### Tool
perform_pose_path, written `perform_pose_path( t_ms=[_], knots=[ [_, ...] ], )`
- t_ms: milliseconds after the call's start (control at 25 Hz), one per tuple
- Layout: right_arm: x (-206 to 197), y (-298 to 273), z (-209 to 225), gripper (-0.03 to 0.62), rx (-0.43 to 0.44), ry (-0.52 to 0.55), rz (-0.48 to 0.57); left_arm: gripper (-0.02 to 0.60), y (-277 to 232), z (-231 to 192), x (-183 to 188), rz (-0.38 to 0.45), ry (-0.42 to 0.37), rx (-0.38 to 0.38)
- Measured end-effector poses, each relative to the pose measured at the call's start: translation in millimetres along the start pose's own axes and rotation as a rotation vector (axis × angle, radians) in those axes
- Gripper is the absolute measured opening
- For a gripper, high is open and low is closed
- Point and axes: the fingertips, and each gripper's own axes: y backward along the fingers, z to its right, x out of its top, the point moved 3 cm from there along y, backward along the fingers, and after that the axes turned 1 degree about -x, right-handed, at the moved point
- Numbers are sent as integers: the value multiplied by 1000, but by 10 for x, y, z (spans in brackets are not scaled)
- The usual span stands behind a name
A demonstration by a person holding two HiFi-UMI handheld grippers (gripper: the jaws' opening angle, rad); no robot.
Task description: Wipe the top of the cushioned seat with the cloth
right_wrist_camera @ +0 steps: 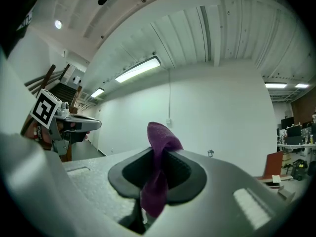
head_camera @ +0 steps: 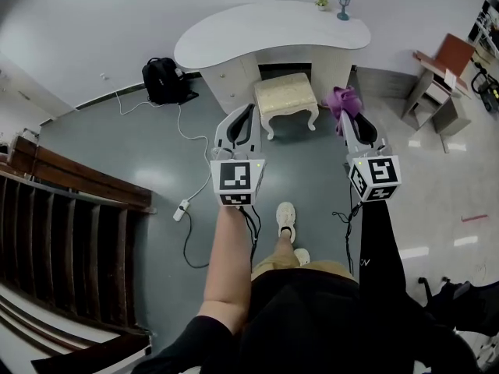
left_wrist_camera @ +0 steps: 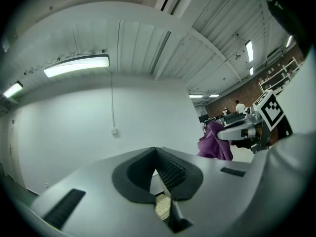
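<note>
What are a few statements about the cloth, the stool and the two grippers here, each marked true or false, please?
1. The right gripper is shut on the purple cloth. True.
2. The purple cloth lies spread on the cream cushioned stool. False: it hangs from the right gripper, beside the stool and off its top.
3. The black backpack sits to the left of the white curved desk. True.
4. The left gripper grips a second cloth. False: its jaws are together with nothing between them.

Two hand-held grippers [head_camera: 242, 114] [head_camera: 348, 118], one cloth [head_camera: 344, 98], one cushioned seat [head_camera: 286, 92], one desk [head_camera: 273, 33].
</note>
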Motion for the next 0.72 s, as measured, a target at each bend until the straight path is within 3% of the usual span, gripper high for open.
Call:
perform_pose_path(
  t_ms=[720],
  knots=[
    [-223, -1903, 331, 52, -30, 1, -63, 5, -1714, -1001, -377, 5, 33, -85]
  ],
)
